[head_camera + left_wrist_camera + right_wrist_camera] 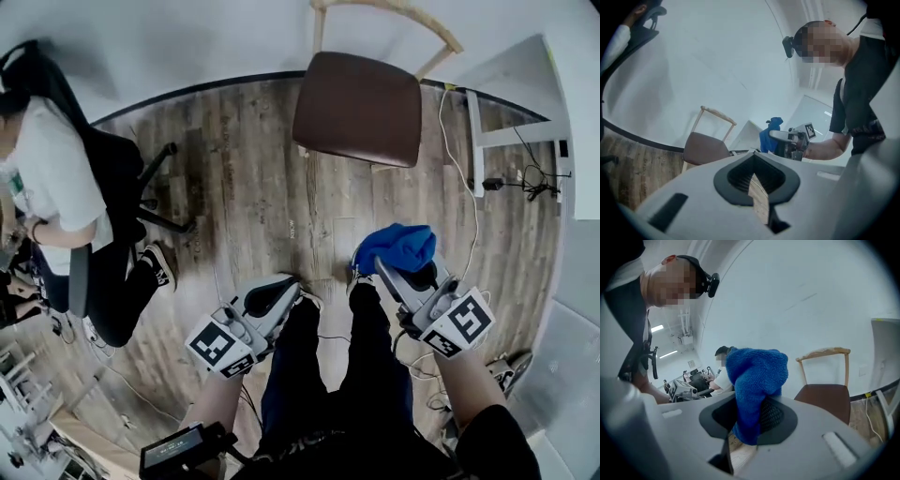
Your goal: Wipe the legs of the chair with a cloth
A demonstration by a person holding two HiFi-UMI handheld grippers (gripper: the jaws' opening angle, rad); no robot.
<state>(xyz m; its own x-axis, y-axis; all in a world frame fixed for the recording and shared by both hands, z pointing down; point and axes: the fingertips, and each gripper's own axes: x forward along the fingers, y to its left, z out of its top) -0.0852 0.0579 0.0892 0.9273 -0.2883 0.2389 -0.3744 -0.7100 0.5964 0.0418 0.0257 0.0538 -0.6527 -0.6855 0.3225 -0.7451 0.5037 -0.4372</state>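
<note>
Clamped in right tongs (386, 270): blue cloth (397, 246). The left tongs (281, 289) are pressed together, empty. Ahead, chair (358, 108) on wood floor (234, 178), well apart.

Bright, even indoor light, soft shadows; strong fisheye curving with dark vignetted corners.

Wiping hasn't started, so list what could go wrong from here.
1. The blue cloth is pinched only by a fold in the right gripper, with most of it bunched loose above the jaws; it might pull out against a leg.
2. Cables lie on the floor right of the chair; reaching low there could snag them.
</note>
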